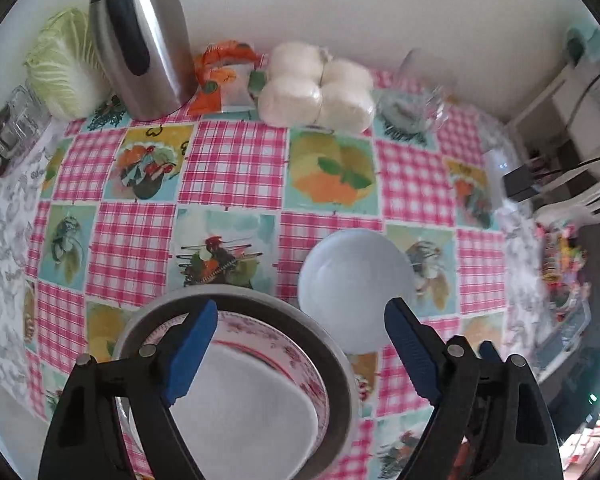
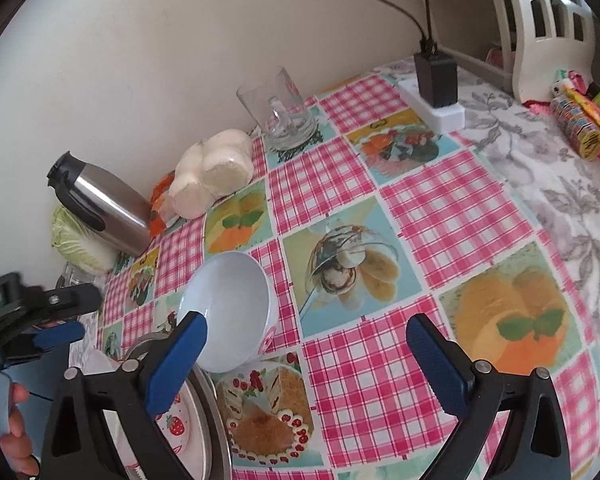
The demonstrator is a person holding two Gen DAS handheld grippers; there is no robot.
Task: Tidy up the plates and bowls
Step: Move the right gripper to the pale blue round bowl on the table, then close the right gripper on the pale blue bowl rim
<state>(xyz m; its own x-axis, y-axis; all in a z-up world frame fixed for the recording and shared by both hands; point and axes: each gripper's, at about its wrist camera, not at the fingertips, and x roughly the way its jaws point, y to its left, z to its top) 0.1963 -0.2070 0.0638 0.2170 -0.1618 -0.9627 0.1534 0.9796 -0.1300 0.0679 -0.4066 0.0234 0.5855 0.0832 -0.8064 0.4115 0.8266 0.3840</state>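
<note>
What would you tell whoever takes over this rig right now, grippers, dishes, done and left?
Left gripper: open, holding nothing, above the stack.
Right gripper: open, holding nothing, above the tablecloth beside the white bowl.
Dishes: a floral-rimmed plate lies in a wider metal-rimmed dish; the white bowl stands upright next to it on the cloth, apart from the stack.
Done: two dishes appear stacked.
Left: probably bring the white bowl to the stack; neither gripper has it yet.
</note>
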